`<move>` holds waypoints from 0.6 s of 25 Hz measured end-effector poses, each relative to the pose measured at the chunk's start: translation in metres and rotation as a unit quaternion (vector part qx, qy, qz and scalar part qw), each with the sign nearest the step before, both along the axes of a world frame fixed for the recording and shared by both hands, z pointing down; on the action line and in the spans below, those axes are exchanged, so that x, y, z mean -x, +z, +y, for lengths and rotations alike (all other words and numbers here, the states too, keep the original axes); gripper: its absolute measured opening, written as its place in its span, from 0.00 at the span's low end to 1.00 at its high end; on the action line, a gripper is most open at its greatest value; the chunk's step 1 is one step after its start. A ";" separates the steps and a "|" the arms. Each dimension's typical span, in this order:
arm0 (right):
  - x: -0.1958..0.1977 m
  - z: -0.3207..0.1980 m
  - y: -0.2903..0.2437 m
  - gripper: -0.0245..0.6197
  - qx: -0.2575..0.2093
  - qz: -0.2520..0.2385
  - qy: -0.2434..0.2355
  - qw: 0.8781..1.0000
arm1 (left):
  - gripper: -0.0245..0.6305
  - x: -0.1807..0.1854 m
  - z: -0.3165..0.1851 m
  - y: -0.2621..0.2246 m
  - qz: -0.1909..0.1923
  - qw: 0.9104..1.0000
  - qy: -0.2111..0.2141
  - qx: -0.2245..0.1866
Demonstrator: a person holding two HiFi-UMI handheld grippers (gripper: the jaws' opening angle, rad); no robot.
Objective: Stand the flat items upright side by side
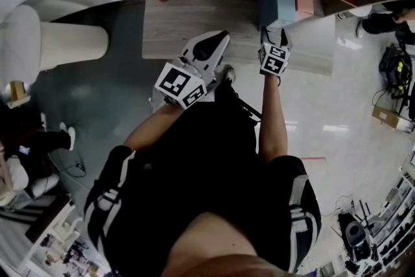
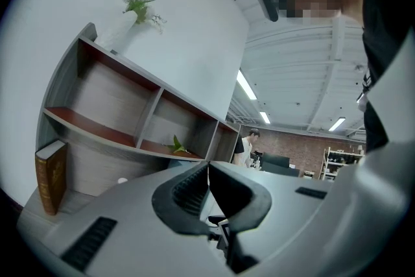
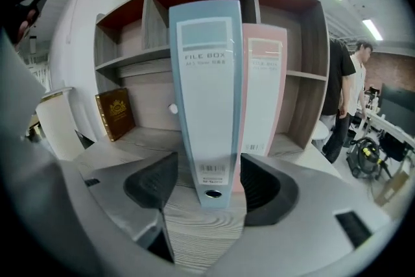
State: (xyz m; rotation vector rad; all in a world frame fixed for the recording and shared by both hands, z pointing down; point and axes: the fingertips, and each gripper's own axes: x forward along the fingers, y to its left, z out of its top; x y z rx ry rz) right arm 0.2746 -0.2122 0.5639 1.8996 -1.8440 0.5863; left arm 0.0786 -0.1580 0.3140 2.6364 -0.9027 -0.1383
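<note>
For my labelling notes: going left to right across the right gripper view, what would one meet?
White cylinder → brown book → blue file box → pink file box → standing person.

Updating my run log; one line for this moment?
left hand-held gripper shut, empty | right hand-held gripper open, facing blue file box | pink file box beside it, both upright

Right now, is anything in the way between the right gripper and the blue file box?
No, nothing visible. The open right gripper faces the upright blue file box straight on, with only bare wooden tabletop before it. The pink file box stands beside it, not in front.
</note>
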 end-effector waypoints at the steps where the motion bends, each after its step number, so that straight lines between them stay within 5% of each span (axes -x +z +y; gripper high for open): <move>1: 0.000 -0.001 0.003 0.52 0.005 -0.002 0.006 1.000 | 0.08 0.001 0.000 0.001 -0.001 1.000 -0.001 0.001; 3: -0.002 -0.002 0.007 0.45 0.009 -0.005 0.023 1.000 | 0.08 0.002 0.000 0.002 -0.003 1.000 -0.002 0.002; 15: -0.004 -0.020 0.004 0.45 0.009 -0.010 0.067 0.998 | 0.08 0.010 -0.002 0.001 -0.004 1.000 -0.011 0.003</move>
